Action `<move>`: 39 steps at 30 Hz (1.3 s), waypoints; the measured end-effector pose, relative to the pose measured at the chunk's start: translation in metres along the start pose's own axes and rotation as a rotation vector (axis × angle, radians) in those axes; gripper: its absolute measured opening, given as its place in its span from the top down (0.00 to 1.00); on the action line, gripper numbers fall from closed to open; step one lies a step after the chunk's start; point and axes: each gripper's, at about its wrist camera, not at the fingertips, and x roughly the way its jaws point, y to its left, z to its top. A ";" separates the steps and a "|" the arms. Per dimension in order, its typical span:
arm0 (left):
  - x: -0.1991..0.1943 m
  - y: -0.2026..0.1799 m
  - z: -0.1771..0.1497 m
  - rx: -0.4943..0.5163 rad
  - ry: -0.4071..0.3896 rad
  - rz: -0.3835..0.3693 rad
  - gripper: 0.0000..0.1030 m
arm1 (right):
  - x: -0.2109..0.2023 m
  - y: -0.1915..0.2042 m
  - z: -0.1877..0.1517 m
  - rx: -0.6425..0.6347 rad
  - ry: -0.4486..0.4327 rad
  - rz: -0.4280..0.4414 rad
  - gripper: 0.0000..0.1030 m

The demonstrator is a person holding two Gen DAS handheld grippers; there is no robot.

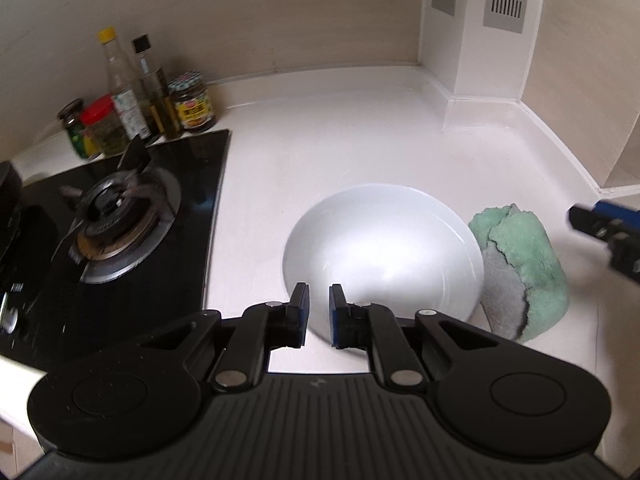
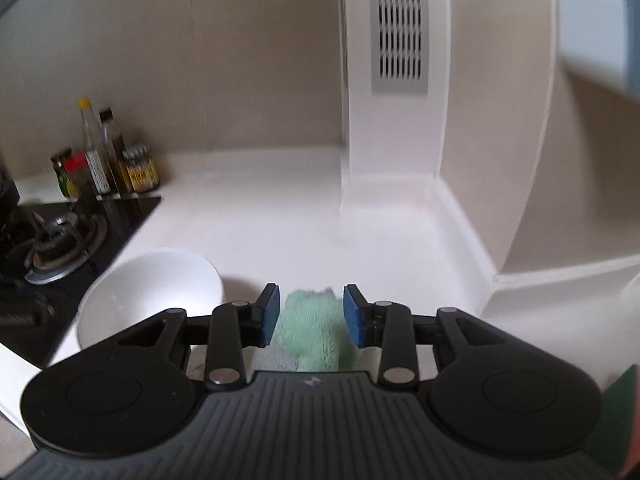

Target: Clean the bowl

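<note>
A white bowl sits on the white counter, empty inside. A green and grey fluffy cloth lies folded against the bowl's right side. My left gripper hovers at the bowl's near rim with its pads a small gap apart and nothing between them. My right gripper is open, with the cloth seen between and below its pads; I cannot tell whether it touches it. The bowl shows at the left of the right wrist view. The right gripper also shows at the right edge of the left wrist view.
A black gas hob with a burner lies left of the bowl. Several sauce bottles and jars stand behind it by the wall. A white boxed column with grey vents stands at the counter's back right corner.
</note>
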 end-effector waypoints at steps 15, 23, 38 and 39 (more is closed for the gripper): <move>-0.057 0.010 -0.097 -0.064 0.067 0.029 0.89 | -0.073 0.002 -0.086 0.036 0.123 -0.010 0.70; -0.085 0.017 -0.133 -0.068 0.063 0.053 0.89 | -0.106 0.009 -0.119 0.056 0.172 0.033 0.71; -0.129 0.035 -0.135 -0.074 -0.052 0.055 0.89 | -0.135 0.044 -0.093 0.043 0.082 -0.034 0.71; -0.132 0.036 -0.134 -0.075 -0.060 0.057 0.89 | -0.135 0.045 -0.091 0.042 0.079 -0.036 0.71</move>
